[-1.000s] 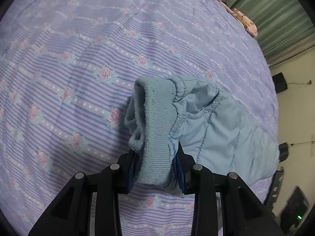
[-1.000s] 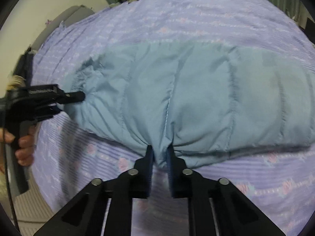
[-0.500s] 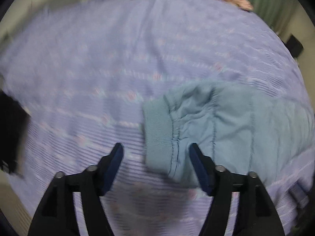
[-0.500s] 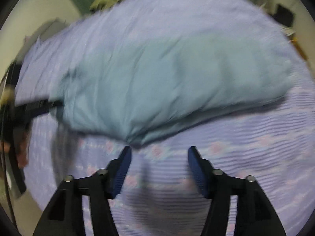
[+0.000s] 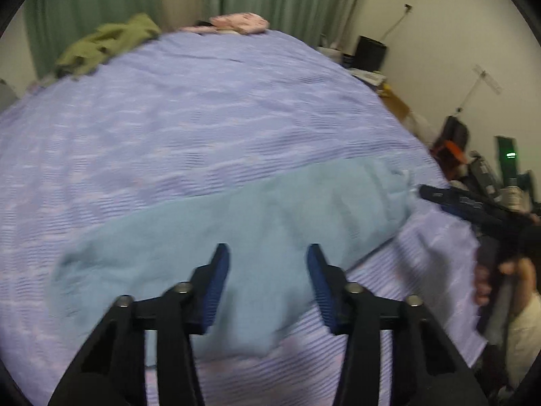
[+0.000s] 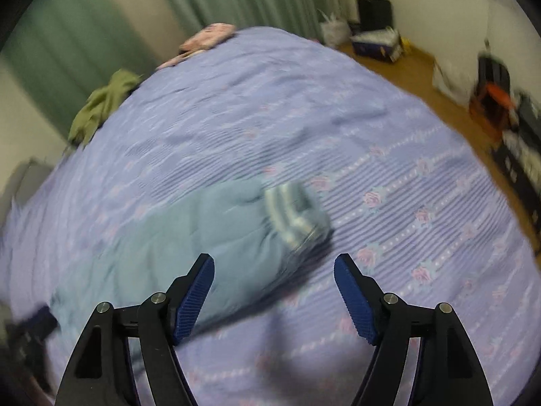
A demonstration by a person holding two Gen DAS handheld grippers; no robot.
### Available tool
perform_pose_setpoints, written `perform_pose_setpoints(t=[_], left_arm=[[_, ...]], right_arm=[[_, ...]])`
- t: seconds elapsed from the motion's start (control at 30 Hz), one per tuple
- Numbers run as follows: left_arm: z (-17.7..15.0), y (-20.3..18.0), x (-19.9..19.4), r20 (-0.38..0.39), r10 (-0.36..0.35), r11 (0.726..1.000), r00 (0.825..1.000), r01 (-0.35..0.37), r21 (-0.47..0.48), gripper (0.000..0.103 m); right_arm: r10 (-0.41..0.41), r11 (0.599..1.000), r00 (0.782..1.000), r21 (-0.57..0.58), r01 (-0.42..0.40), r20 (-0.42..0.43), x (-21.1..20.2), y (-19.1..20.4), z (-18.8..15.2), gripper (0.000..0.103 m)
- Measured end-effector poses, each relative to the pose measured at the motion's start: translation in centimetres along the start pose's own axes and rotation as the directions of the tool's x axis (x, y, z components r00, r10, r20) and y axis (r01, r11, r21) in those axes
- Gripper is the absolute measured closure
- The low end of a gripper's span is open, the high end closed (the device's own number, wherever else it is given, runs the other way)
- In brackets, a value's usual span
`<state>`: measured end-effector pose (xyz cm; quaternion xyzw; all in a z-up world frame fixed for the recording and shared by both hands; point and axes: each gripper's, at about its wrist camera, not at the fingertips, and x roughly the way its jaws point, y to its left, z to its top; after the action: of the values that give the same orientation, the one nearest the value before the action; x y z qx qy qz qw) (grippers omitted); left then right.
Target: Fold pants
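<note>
Light-blue pants (image 5: 257,223) lying crosswise on bed (image 5: 203,108), ribbed end (image 6: 294,213) rightward

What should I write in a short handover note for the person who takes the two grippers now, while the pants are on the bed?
Left gripper: holds nothing, jaws closing, above the light blue pants.
Right gripper: holds nothing, jaws opening, above the end of the pants with the ribbed cuff.
Pants: lying in one long band across the purple flowered bedcover, released by both grippers. The pictures are blurred, so the number of layers cannot be told.
Done: the pants are laid down on the bed.
Left: probably at least one more fold to bring the two ends together, then smooth the bundle.
</note>
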<state>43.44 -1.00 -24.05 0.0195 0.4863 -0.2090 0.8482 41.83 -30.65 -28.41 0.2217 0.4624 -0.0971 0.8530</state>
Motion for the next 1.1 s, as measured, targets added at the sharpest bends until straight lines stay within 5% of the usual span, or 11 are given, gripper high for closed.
perform_pose_setpoints(t=[0.23,0.33,0.57,0.7,0.73,0.77,0.87,1.1], left_arm=[[1.9,-3.0,5.0,-0.03,-0.065,0.998,0.997,0.065,-0.002,0.078],[2.1,-3.4,6.6,-0.045,-0.07,0.998,0.997,0.07,-0.005,0.08],[1.5,-3.2,9.3,-0.087,-0.069,0.997,0.994,0.068,-0.023,0.083],[1.4,-3.3,9.6,-0.089,-0.078,0.997,0.993,0.075,-0.029,0.084],[1.5,-3.3,9.6,-0.088,-0.079,0.997,0.993,0.077,-0.027,0.084],[1.5,-3.4,9.5,-0.087,-0.085,0.996,0.993,0.083,-0.025,0.084],[1.7,-3.7,9.2,-0.086,-0.101,0.995,0.991,0.1,-0.019,0.086],[1.6,-5.3,10.0,-0.107,-0.147,0.989,0.983,0.145,-0.023,0.087]], right_arm=[[0.097,0.986,0.993,0.142,-0.087,-0.065,5.4,-3.1,0.9,0.027],[0.131,0.977,0.989,0.18,-0.118,-0.065,6.6,-3.6,0.5,0.016],[0.338,0.909,0.936,0.294,-0.296,-0.103,9.6,-4.1,-0.6,0.011],[0.32,0.922,0.941,0.265,-0.283,-0.111,11.1,-3.2,-1.0,0.009],[0.307,0.928,0.945,0.257,-0.271,-0.111,11.1,-3.0,-0.9,0.012],[0.288,0.935,0.951,0.245,-0.255,-0.109,10.9,-2.8,-0.8,0.031],[0.25,0.949,0.963,0.219,-0.225,-0.097,9.7,-2.1,-0.2,0.061],[0.023,0.999,1.0,0.041,-0.023,-0.011,5.0,0.7,1.0,0.066]])
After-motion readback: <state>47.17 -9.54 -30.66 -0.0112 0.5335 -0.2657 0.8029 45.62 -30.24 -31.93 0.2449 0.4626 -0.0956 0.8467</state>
